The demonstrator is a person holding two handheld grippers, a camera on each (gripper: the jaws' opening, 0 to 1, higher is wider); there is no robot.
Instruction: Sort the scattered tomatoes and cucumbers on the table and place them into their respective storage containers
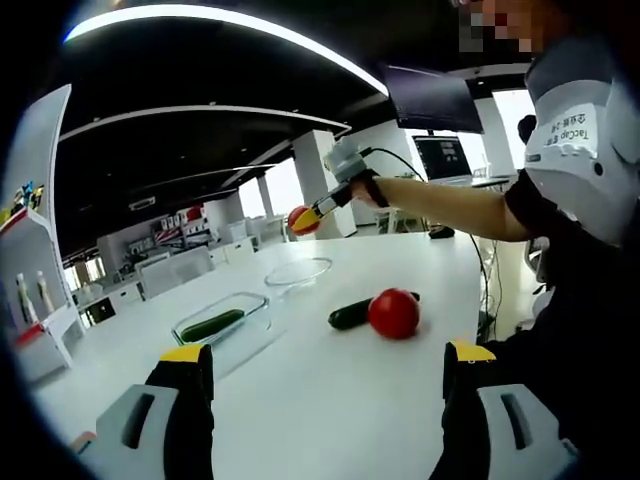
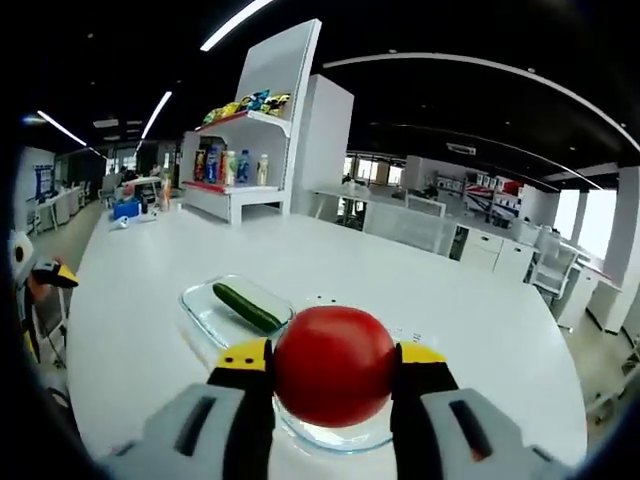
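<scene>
right tool (image 2: 333,368) pinches a tomato (image 2: 334,364) above a round bowl (image 2: 330,432), beside a tray (image 2: 205,310) holding one cucumber (image 2: 246,306). lower the tomato to the bowl floor before parting the jaws, so it cannot roll out. left tool (image 1: 325,365) stands spread and empty over the desk (image 1: 330,400), facing a second tomato (image 1: 394,313) touching a second cucumber (image 1: 350,314).

White round table (image 2: 130,300); snack shelf (image 2: 240,150) behind; dark ceiling, curved light strips (image 1: 220,20); bright windows (image 2: 585,215).
</scene>
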